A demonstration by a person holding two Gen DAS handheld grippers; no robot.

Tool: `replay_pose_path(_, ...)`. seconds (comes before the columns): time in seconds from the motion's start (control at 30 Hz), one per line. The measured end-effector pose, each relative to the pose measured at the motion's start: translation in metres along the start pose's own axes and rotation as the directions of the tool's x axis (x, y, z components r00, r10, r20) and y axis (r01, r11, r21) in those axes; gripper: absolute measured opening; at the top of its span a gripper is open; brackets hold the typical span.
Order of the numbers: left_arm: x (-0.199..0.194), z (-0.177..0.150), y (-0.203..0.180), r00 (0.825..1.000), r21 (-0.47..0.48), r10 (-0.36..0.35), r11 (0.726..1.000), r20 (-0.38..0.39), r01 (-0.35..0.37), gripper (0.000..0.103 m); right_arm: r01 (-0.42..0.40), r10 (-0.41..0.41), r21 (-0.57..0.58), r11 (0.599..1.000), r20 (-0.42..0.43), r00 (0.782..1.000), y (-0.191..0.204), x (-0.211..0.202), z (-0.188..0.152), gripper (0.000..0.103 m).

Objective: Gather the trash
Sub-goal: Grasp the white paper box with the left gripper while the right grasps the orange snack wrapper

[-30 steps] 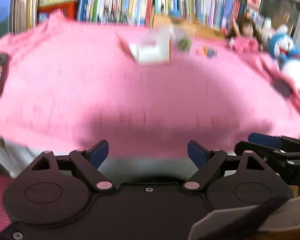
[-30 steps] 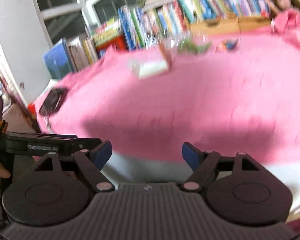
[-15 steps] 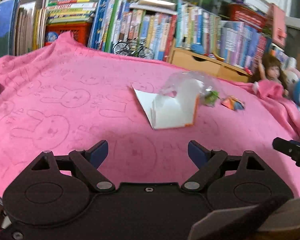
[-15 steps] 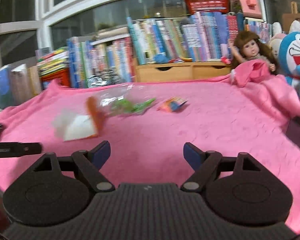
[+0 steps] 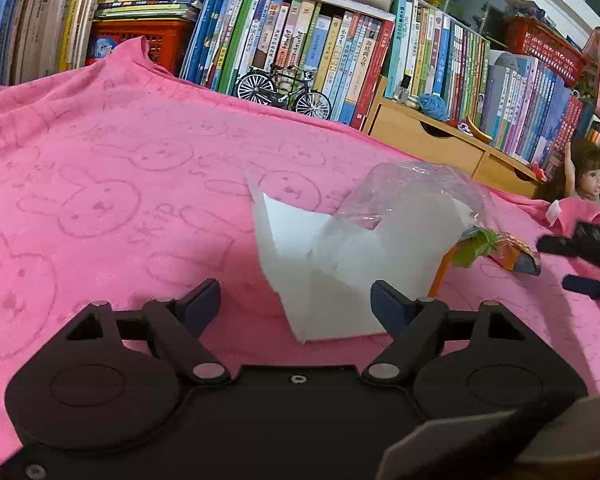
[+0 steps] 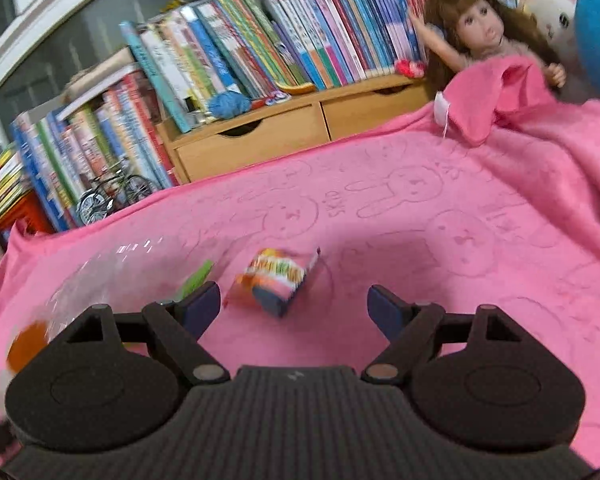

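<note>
A torn white carton (image 5: 340, 264) with an orange edge lies on the pink rabbit-print blanket (image 5: 100, 184), with a crumpled clear plastic bag (image 5: 412, 188) draped over it. My left gripper (image 5: 296, 304) is open, its blue-padded fingers on either side of the carton's near corner. Right of the carton lie a green scrap (image 5: 478, 246) and an orange snack wrapper (image 5: 516, 254). In the right wrist view the orange wrapper (image 6: 280, 280) lies just ahead of my open right gripper (image 6: 294, 306), nearer its left finger; the green scrap (image 6: 198, 278) and the clear bag (image 6: 112, 276) sit to its left.
Rows of books (image 5: 300, 40), a toy bicycle (image 5: 284, 90) and a wooden drawer unit (image 6: 268, 136) back the blanket. A doll (image 6: 484, 32) and plush toys (image 6: 596, 28) sit at the right. The other gripper's black tips (image 5: 580, 244) show at the right edge.
Both grippers have moved forward over the blanket. The left one has closed in on the white carton, the right one has dropped close to the orange wrapper. Both stay open.
</note>
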State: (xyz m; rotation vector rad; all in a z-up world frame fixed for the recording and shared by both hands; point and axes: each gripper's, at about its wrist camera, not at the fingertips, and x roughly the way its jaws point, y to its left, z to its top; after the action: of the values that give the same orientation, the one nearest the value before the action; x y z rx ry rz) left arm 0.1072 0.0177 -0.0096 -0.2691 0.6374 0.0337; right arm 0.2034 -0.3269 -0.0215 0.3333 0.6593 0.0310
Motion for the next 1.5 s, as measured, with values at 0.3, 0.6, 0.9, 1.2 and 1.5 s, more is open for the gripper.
replay_pose_path(0.3,-0.002,-0.002,-0.004,1.0,0.038,-0.011,0.999,0.029,0.009,0.014,0.001,0.001,0.021,1.0,-0.073,0.997,0.011,0.042,0.003,0.062)
replay_pose_path(0.6,-0.038,-0.005,0.004,0.997,0.052,-0.035,0.998,0.062,0.032,0.007,-0.066,0.066,-0.01,0.998,-0.045,0.997,0.022,-0.001,-0.008,0.041)
replay_pose_path(0.9,-0.092,-0.02,0.02,0.995,0.054,-0.085,0.995,0.043,0.083,0.007,-0.151,0.149,-0.054,0.987,-0.047,0.988,0.029,-0.061,-0.035,0.041)
replay_pose_path(1.2,-0.138,-0.047,0.037,0.99,0.055,-0.132,0.99,0.045,0.13,0.025,-0.302,0.299,-0.027,0.953,-0.073,0.951,0.031,-0.114,-0.077,0.042)
replay_pose_path(1.5,-0.128,-0.076,0.032,0.988,0.039,-0.148,0.989,0.051,0.146,0.091,-0.272,0.268,-0.093,0.958,-0.057,0.962,0.033,-0.129,-0.108,0.043)
